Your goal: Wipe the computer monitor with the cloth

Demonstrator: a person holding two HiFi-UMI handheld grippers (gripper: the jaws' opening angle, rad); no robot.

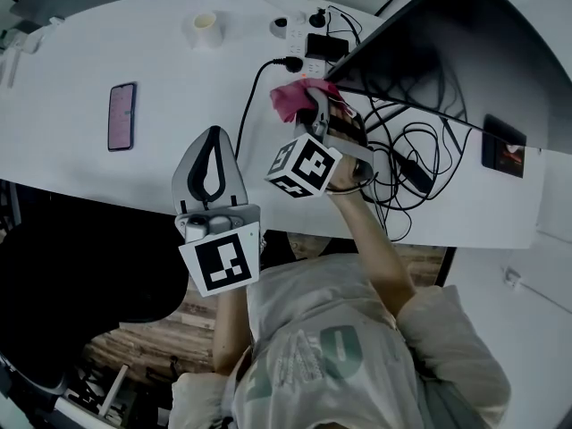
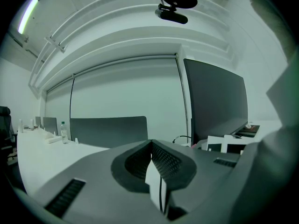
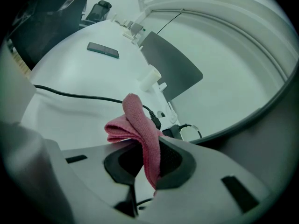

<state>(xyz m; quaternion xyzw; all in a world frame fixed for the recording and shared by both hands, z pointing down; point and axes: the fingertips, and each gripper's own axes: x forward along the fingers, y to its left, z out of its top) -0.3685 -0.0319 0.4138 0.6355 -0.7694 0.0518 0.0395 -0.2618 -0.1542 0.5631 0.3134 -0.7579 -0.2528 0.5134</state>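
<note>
A pink cloth (image 1: 293,97) (image 3: 139,125) is pinched between the jaws of my right gripper (image 1: 315,105) (image 3: 148,160), bunched and sticking out past the tips. It sits at the lower left corner of the dark computer monitor (image 1: 456,43), whose edge fills the right side of the right gripper view (image 3: 261,139). My left gripper (image 1: 212,161) (image 2: 150,155) hangs over the white desk (image 1: 107,52) to the left, jaws closed together with nothing between them. The monitor's back (image 2: 215,97) shows to its right.
A phone (image 1: 121,115) lies on the desk at left. A tape roll (image 1: 205,28) and a power strip (image 1: 306,38) with plugs stand at the back. Tangled black cables (image 1: 411,150) run under the monitor. A small dark device (image 1: 503,146) lies at right.
</note>
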